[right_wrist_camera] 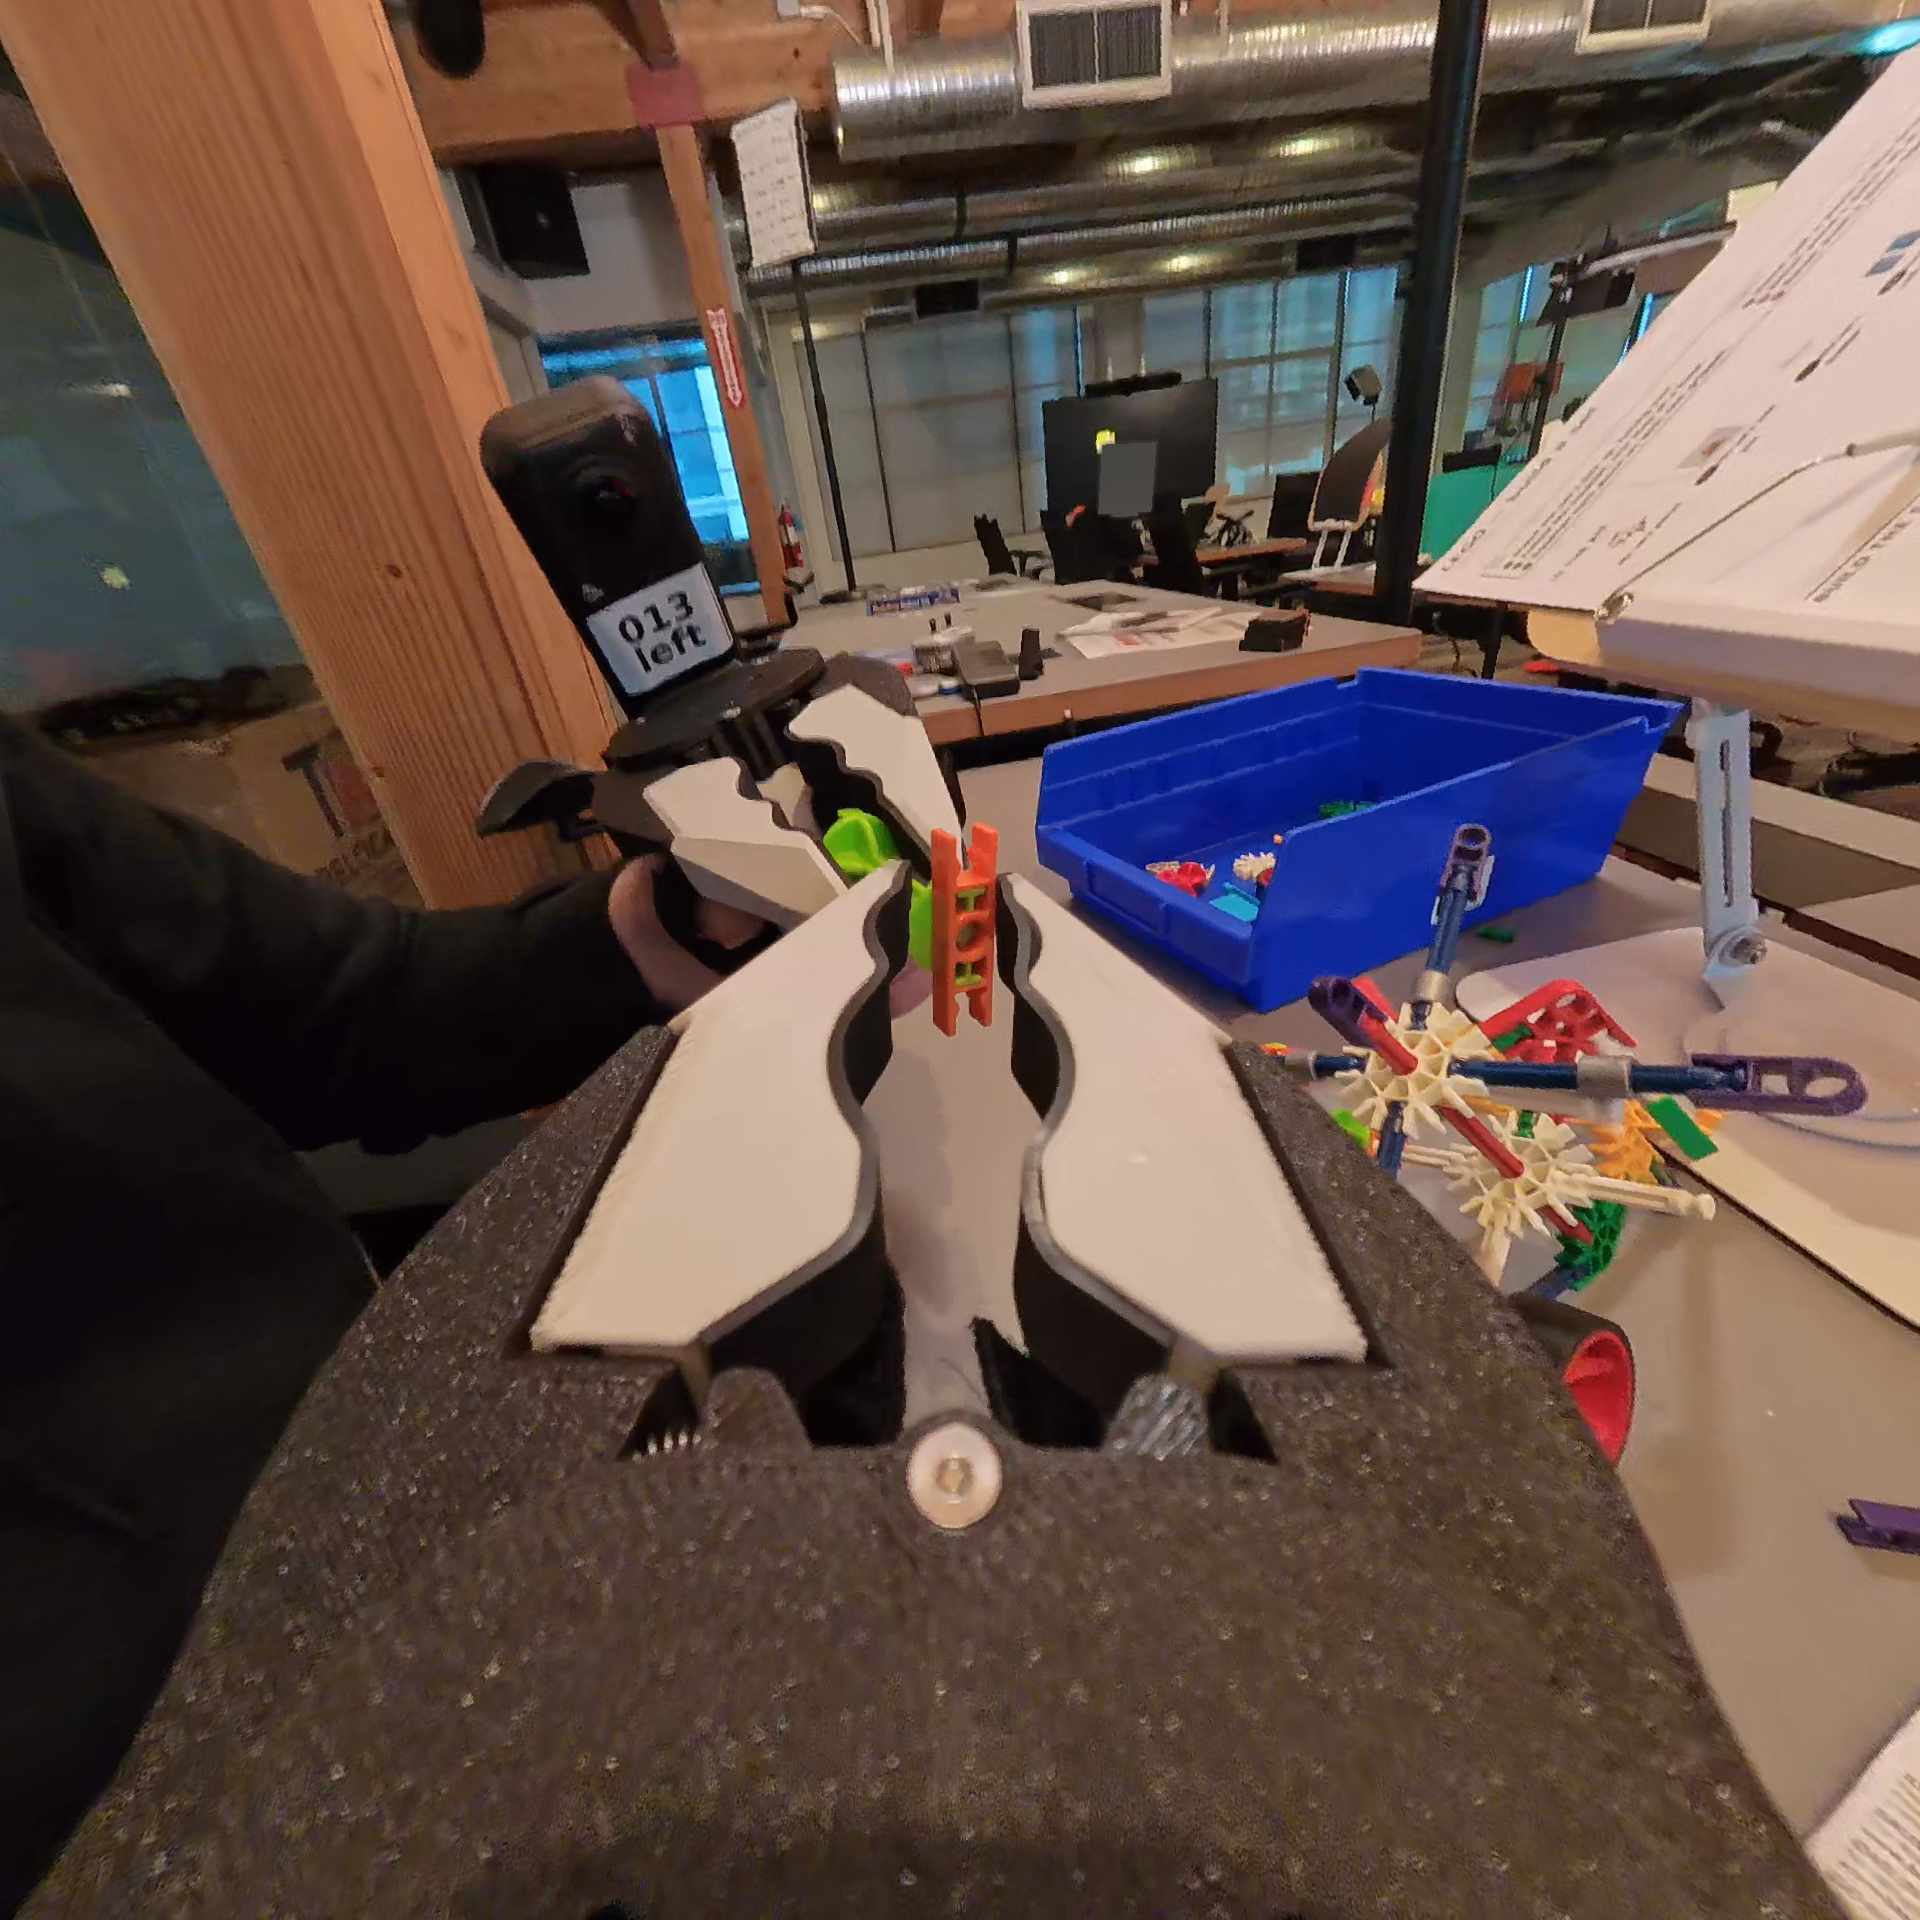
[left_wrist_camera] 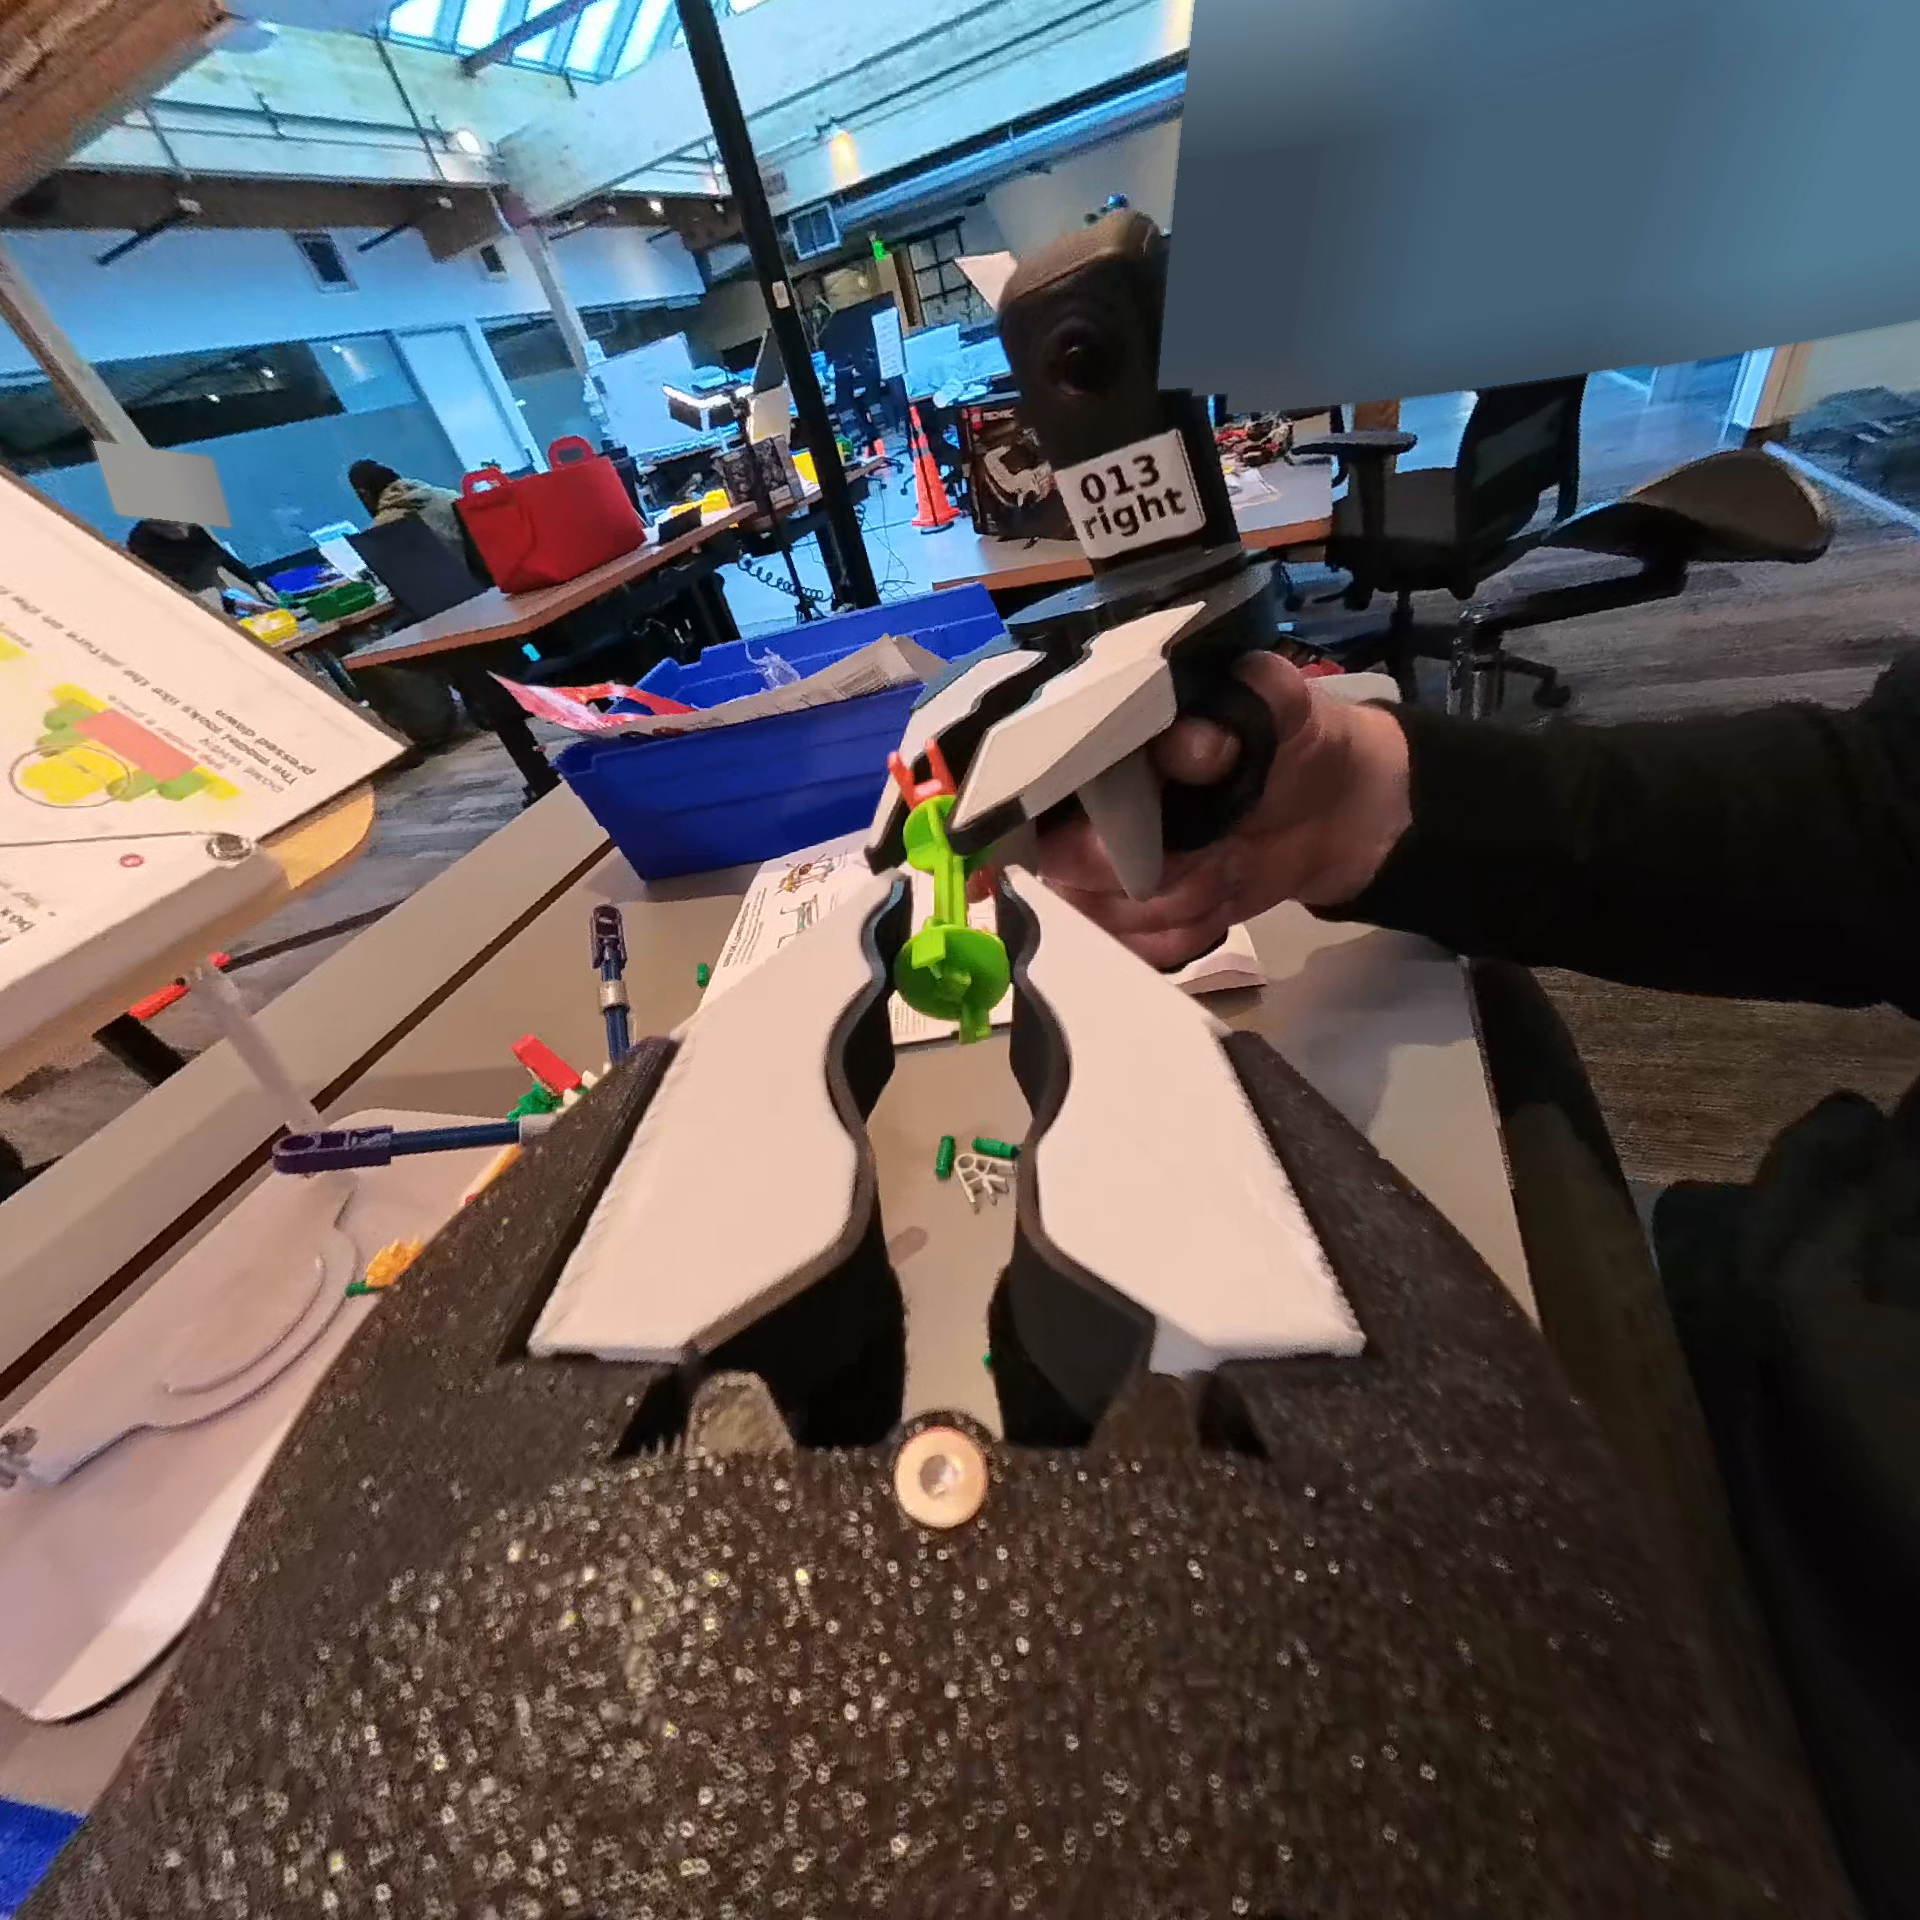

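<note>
Blue bin, rod-and-connector toy model, tilted instruction board on grey table

Lime green piece: its upper end hidden between the right gripper's fingers.
Orange connector: covers most of the green piece in the right wrist view.
Blue bin: contents mostly hidden by papers.
Document stand: cut off at the right edge.
Purple piece: cropped at the frame edge.

lime-green wheel piece | orange rod | blue bin | white, black-edged fingers
</note>
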`<state>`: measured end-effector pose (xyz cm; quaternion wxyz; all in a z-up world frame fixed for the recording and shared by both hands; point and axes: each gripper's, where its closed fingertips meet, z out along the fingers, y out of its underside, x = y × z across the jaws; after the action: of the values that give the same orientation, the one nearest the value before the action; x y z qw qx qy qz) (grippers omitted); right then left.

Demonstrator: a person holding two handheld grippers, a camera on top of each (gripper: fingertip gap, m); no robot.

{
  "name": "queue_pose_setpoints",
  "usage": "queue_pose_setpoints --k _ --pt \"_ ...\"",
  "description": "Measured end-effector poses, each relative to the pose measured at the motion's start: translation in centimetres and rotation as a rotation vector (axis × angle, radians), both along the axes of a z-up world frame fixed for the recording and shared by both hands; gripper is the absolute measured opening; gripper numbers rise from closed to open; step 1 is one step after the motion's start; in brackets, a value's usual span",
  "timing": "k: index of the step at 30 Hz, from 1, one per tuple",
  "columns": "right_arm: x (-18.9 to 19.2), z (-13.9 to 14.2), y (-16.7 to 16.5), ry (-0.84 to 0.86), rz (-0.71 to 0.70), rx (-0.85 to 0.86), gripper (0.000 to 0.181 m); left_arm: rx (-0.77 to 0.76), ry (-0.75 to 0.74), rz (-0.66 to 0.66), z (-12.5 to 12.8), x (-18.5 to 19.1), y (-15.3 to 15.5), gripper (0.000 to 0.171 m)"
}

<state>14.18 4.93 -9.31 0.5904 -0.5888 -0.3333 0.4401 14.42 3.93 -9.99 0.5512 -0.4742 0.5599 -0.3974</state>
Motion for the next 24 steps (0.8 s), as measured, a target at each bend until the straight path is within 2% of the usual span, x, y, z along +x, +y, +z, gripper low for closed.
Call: queue_pose_setpoints --k 4,10,16,19,24 --pt "-0.2 0.7 -0.8 0.076 0.042 0.026 0.014 0.009 -0.004 -0.049 0.4 -0.2 -0.7 0.013" --pt "-0.8 0.8 -2.7 0.161 0.211 0.032 0.013 -0.006 -0.026 -0.196 0.6 -1.2 -2.1 0.012" --pt "-1.1 -0.1 -4.1 0.075 0.284 0.102 0.007 -0.011 0.001 -0.315 0.0 -1.9 -3.5 0.012" --pt "-1.2 -0.6 -4.1 0.022 0.278 0.128 0.007 0.031 0.038 -0.317 -0.4 -2.0 -3.5 0.012" --pt "-1.1 -0.7 -4.9 0.025 0.319 0.16 0.007 0.051 0.038 -0.325 -0.3 -1.9 -4.4 0.01"
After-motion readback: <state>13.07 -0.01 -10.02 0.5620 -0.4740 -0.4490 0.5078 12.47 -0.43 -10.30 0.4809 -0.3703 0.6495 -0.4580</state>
